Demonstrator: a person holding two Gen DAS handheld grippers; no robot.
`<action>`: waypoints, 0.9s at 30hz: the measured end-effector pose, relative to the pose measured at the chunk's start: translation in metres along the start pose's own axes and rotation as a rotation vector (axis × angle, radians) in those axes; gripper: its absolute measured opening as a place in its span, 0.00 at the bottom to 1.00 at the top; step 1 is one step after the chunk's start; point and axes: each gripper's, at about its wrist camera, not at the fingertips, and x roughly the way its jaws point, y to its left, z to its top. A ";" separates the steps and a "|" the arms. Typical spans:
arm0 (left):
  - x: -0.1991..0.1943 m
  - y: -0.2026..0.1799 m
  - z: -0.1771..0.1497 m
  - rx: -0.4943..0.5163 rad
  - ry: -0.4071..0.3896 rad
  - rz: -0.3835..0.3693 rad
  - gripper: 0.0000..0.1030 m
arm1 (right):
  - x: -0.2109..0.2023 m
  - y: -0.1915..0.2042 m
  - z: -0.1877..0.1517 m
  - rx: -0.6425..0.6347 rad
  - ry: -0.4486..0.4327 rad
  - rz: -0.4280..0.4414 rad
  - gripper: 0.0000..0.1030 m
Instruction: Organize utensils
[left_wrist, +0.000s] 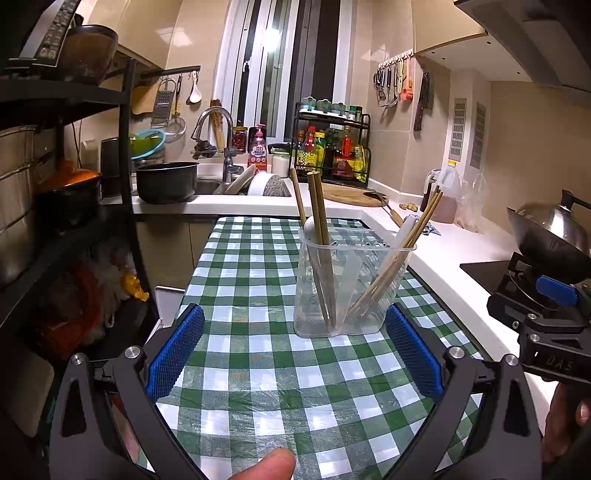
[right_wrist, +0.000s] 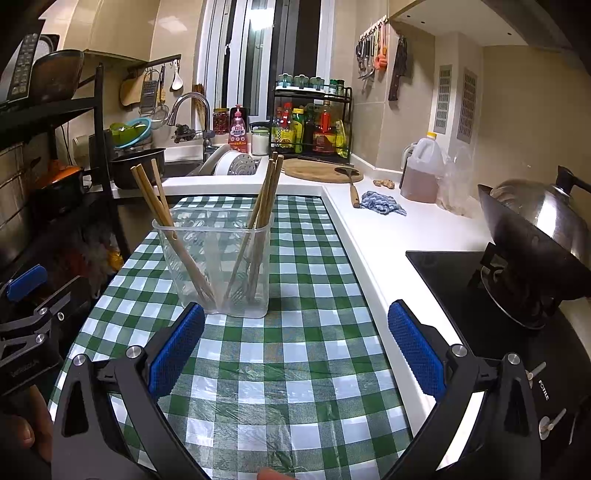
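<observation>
A clear plastic utensil holder (left_wrist: 351, 284) stands upright on the green checked tablecloth (left_wrist: 258, 354). It holds several wooden chopsticks (left_wrist: 319, 221) on both sides and a white spoon (left_wrist: 312, 227). In the right wrist view the holder (right_wrist: 216, 262) shows chopsticks (right_wrist: 264, 206) and forks (right_wrist: 240, 288) inside. My left gripper (left_wrist: 295, 350) is open and empty, just in front of the holder. My right gripper (right_wrist: 295, 350) is open and empty, in front and to the right of the holder; it also shows in the left wrist view (left_wrist: 546, 321).
A white counter (right_wrist: 388, 236) runs along the table's right side with a blue rag (right_wrist: 382, 203), an oil jug (right_wrist: 421, 170), a cutting board (right_wrist: 317, 170) and a wok (right_wrist: 535, 236) on the stove. A sink (left_wrist: 207, 184) and black shelf rack (left_wrist: 74, 184) lie left.
</observation>
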 end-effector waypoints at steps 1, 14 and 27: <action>0.000 0.000 0.000 0.000 -0.001 0.000 0.92 | 0.000 0.000 0.000 0.000 0.001 0.001 0.95; -0.001 -0.001 0.000 0.007 -0.003 -0.003 0.92 | 0.000 0.000 0.000 0.000 0.003 0.002 0.95; -0.002 0.000 0.000 0.016 -0.007 -0.001 0.92 | 0.000 0.000 -0.001 -0.002 0.003 0.003 0.95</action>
